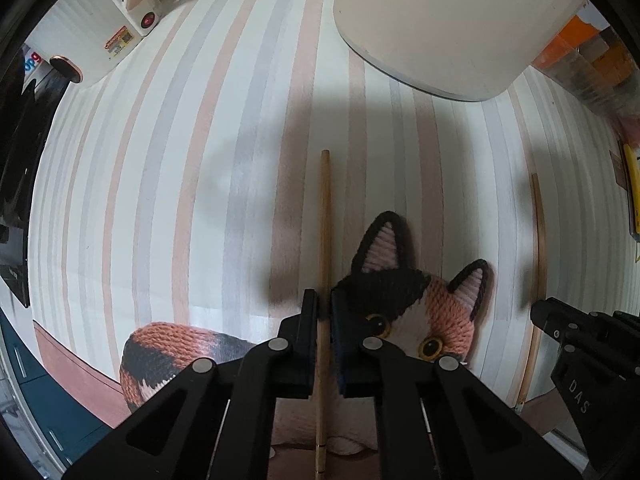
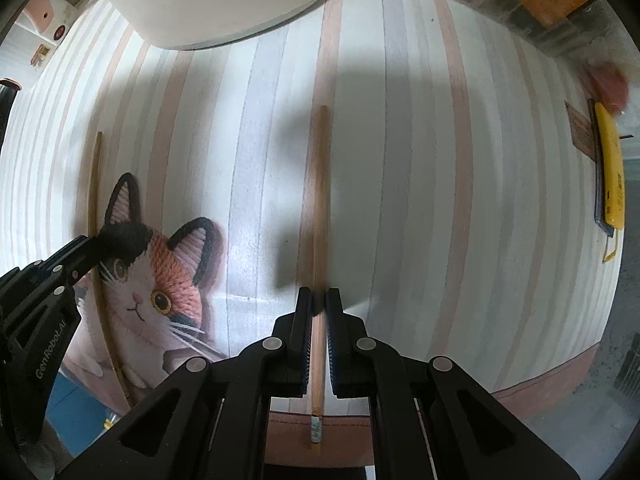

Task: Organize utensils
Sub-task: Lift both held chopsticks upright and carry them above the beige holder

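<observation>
Above the striped table (image 1: 160, 160), each hand-held gripper points straight down, clamped on one chopstick: the left hand-held gripper (image 1: 324, 320) holds its chopstick (image 1: 325, 220), the right hand-held gripper (image 2: 319, 320) the other chopstick (image 2: 319, 208), likely to pair them near the white container (image 1: 440, 20).
</observation>
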